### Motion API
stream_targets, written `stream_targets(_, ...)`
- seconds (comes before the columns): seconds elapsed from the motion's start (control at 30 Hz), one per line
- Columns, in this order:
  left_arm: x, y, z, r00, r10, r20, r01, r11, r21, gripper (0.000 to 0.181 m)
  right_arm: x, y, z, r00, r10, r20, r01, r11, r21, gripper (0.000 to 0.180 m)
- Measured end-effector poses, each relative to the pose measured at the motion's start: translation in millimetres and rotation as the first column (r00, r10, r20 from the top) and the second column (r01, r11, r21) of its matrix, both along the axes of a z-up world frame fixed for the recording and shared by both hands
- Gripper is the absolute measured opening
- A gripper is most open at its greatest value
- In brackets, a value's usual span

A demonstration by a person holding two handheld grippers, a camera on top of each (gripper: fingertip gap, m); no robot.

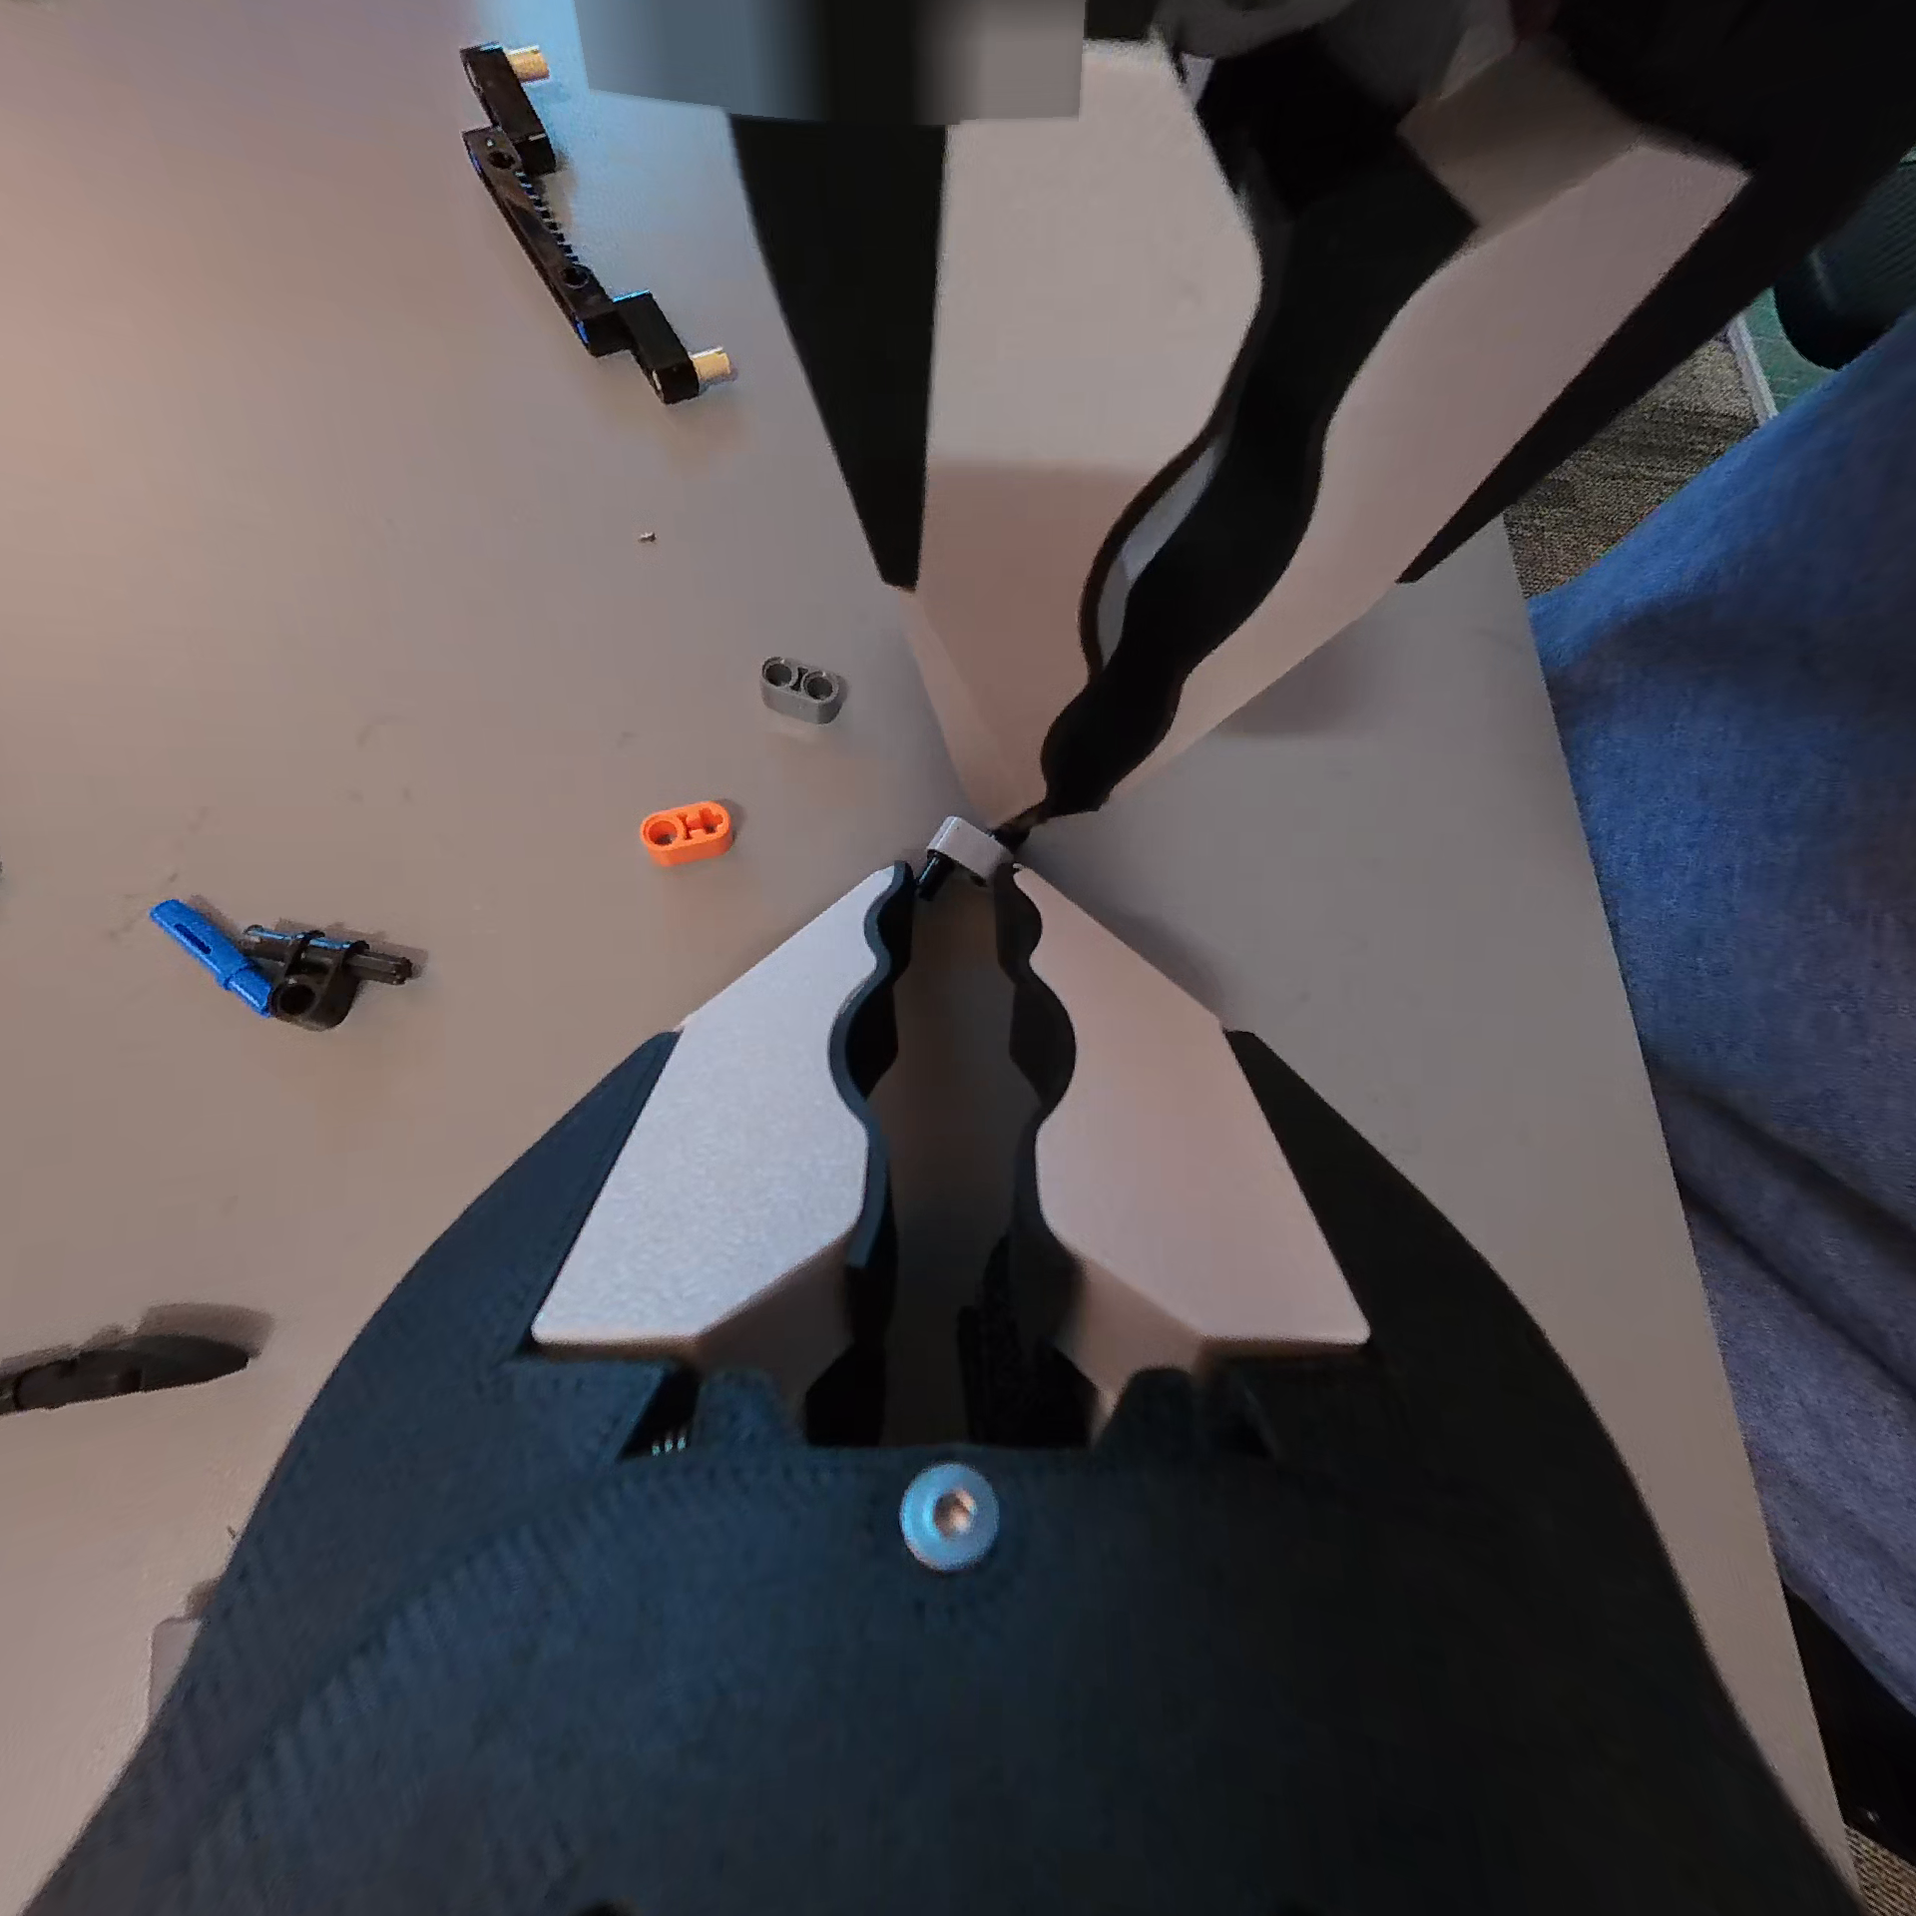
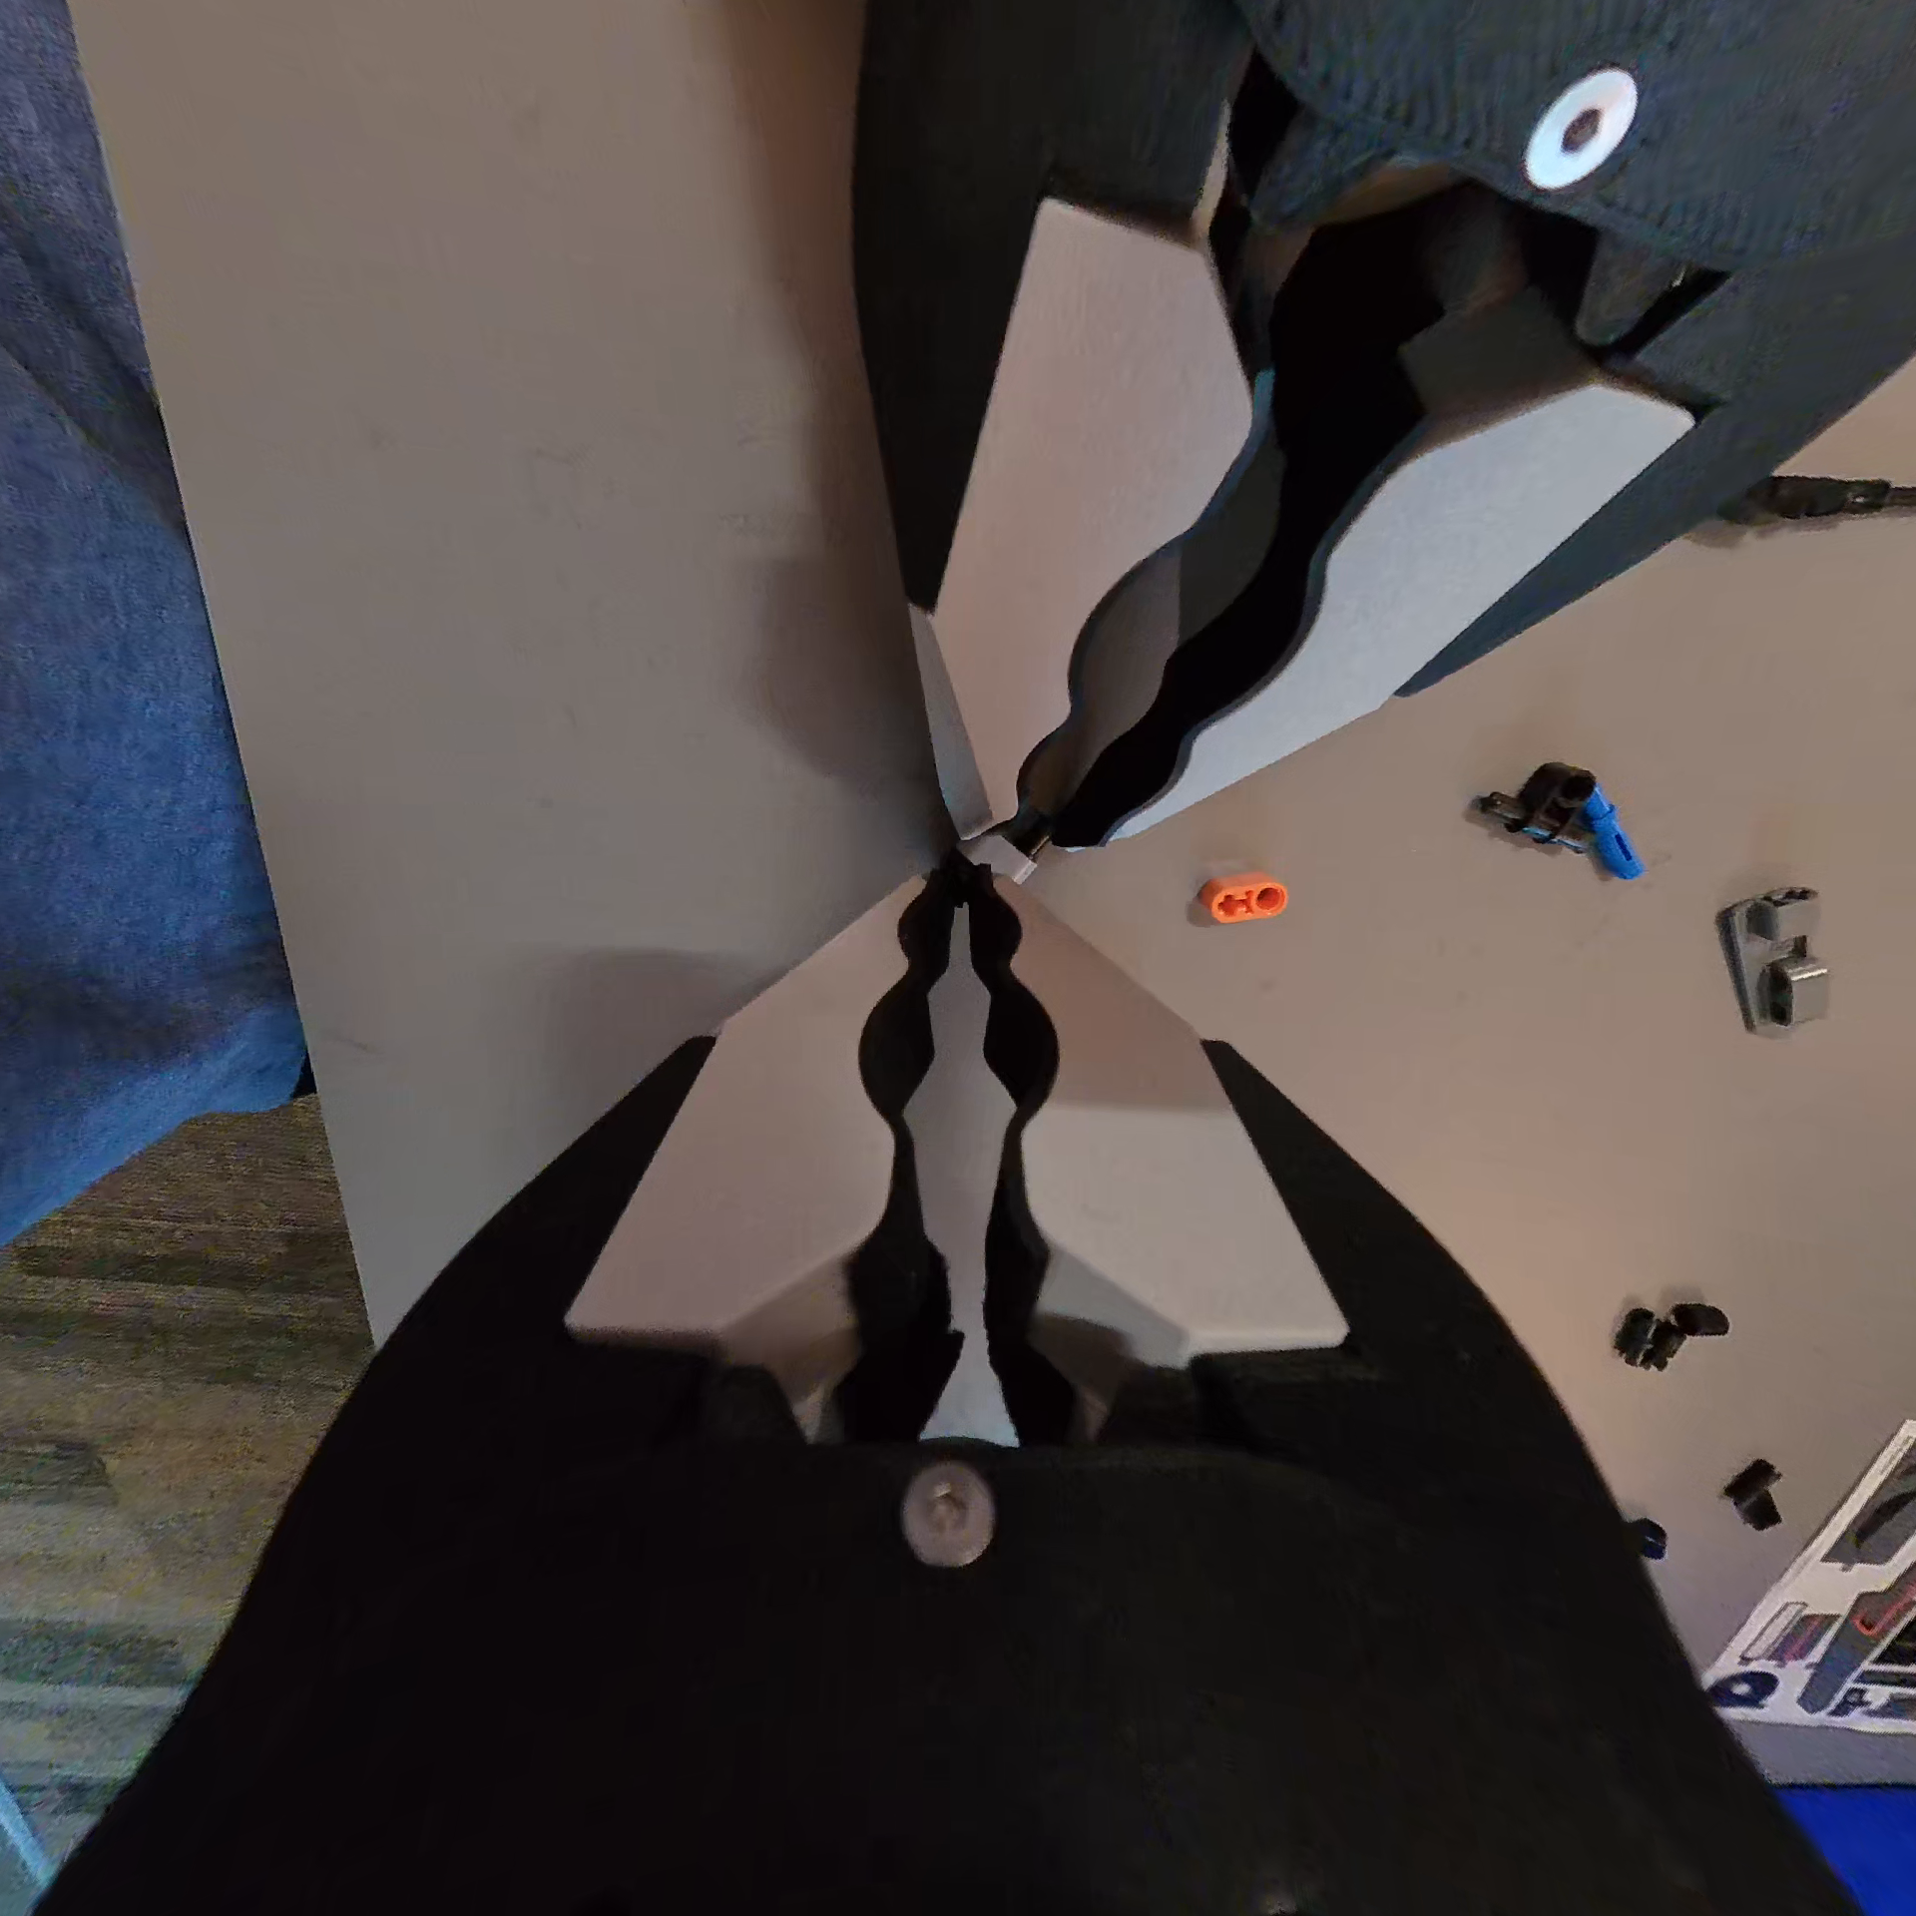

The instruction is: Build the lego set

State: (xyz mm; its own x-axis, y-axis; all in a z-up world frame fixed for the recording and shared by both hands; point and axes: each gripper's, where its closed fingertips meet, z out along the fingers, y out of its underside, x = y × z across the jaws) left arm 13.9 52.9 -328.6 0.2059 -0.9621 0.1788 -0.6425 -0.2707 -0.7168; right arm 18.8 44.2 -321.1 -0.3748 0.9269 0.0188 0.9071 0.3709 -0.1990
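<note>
My left gripper is shut on a small grey Lego piece with a black pin sticking out of it, held above the table near its edge. My right gripper is shut on what looks like a small black pin at its tips. The two grippers meet tip to tip at the grey piece. The right gripper comes in from the upper right in the left wrist view. The left gripper comes in from the upper right in the right wrist view.
On the beige table lie an orange two-hole beam, a grey two-hole beam, a blue pin with a black connector and a long black assembly. A grey bracket, small black parts and an instruction sheet lie farther off. A person's blue-clad leg is past the table edge. Left and right tips are no more than a few centimetres apart.
</note>
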Motion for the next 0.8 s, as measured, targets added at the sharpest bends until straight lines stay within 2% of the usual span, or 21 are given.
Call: stream_targets(0.8, 0.3, 0.3, 0.5, 1.000, 0.003, 0.014, -0.002, 0.999, -0.043, 0.013, -0.9, 0.5, 0.6, 0.991, -0.097, -0.089, 0.080, 0.981, -0.177, 0.001)
